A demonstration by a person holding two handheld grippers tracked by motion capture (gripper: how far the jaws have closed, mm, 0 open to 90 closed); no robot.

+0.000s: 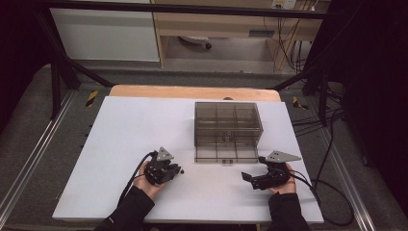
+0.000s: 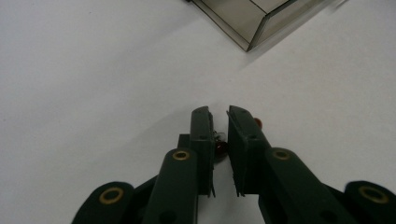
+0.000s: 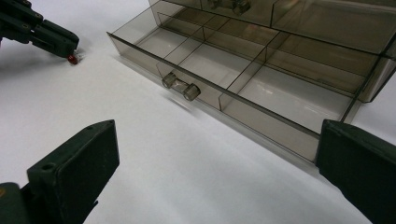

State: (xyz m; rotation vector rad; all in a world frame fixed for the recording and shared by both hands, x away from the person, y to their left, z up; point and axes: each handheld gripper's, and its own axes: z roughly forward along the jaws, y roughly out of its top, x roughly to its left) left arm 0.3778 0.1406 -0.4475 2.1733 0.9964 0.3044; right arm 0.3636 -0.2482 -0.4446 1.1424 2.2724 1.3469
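Table: white table top (image 1: 120,144), a smoky clear drawer box (image 1: 227,122) at its middle, toward the far side.
Drawer: bottom drawer (image 3: 243,70) pulled out toward the person, compartments bare, clear knob (image 3: 181,86) in front.
Left gripper (image 2: 219,128): near left of the box, jaws nearly closed around a small red part (image 2: 219,148).
Right gripper (image 3: 215,163): near right, jaws spread wide, holding nothing.

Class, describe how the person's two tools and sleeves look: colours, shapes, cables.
Both are black. The left tool and right tool each carry a grey three-cornered plate, brass-coloured rivets, flat rectangular jaws and a trailing black cable. The sleeves are dark.
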